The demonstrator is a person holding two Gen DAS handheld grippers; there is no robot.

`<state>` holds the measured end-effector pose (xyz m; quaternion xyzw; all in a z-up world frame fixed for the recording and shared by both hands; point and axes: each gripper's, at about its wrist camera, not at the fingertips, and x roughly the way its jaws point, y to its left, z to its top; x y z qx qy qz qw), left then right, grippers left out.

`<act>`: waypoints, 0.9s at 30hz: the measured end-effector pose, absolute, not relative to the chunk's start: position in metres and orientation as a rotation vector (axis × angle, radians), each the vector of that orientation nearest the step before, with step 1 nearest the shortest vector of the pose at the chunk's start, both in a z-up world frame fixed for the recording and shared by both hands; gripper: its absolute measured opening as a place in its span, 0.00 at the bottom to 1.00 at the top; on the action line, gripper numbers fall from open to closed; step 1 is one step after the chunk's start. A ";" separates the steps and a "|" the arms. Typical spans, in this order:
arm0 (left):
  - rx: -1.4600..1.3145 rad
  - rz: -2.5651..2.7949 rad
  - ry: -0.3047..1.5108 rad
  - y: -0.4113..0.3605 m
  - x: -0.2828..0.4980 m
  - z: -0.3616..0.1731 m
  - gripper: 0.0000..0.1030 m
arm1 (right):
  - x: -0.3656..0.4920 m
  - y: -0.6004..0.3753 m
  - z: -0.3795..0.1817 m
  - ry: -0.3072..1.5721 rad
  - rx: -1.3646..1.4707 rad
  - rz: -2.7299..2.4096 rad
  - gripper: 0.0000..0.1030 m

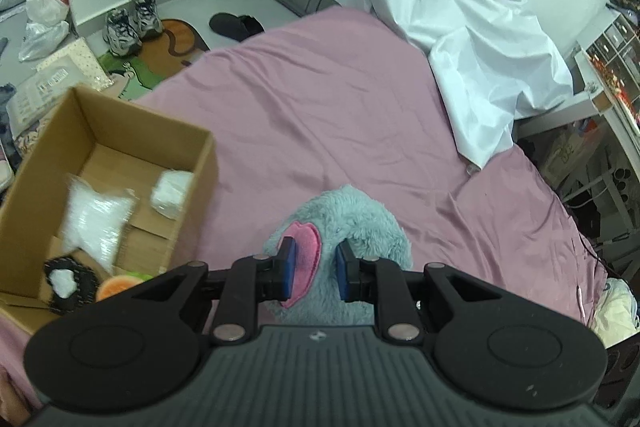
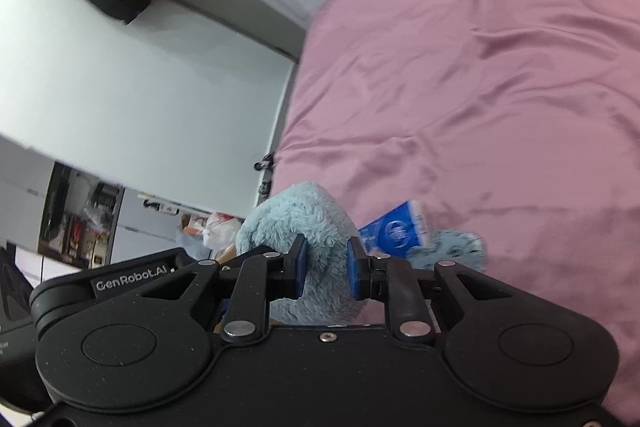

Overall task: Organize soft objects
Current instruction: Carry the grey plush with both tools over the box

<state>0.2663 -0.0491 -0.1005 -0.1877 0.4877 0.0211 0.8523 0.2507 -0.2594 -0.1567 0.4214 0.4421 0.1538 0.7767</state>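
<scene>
A fluffy light-blue plush toy (image 1: pixel 360 219) with a pink felt patch (image 1: pixel 306 259) is held above the pink bed sheet (image 1: pixel 320 115). My left gripper (image 1: pixel 316 273) is shut on the plush, its blue pads pressing the fur and the pink patch. My right gripper (image 2: pixel 326 267) is shut on another part of the same plush (image 2: pixel 296 215). A blue printed tag (image 2: pixel 394 229) hangs from the plush beside the right pad. An open cardboard box (image 1: pixel 44 167) sits on the bed to the left, holding white bagged soft items (image 1: pixel 98 223) and an orange item (image 1: pixel 116 285).
A white sheet (image 1: pixel 472 39) is piled at the bed's far side. Shoes (image 1: pixel 132 21), a mat and plastic bags lie on the floor beyond the box. A desk with shelves (image 1: pixel 612 75) stands to the right. In the right wrist view, a white wall (image 2: pixel 140 99) borders the bed.
</scene>
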 end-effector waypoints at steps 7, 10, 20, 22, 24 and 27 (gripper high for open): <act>-0.402 0.047 0.996 -0.018 0.254 -0.088 0.19 | 0.246 -0.230 -0.139 0.934 0.872 0.397 0.20; -0.405 0.049 0.981 -0.005 0.250 -0.083 0.19 | 0.245 -0.219 -0.133 0.917 0.855 0.424 0.20; -0.445 0.045 0.955 0.035 0.242 -0.076 0.19 | 0.241 -0.184 -0.118 0.872 0.798 0.497 0.20; -0.454 0.043 0.949 0.043 0.240 -0.076 0.19 | 0.240 -0.178 -0.116 0.866 0.792 0.511 0.20; -0.460 0.041 0.945 0.051 0.239 -0.076 0.19 | 0.239 -0.171 -0.115 0.857 0.779 0.524 0.20; -0.487 0.028 0.937 0.066 0.238 -0.077 0.19 | 0.237 -0.161 -0.114 0.849 0.763 0.548 0.20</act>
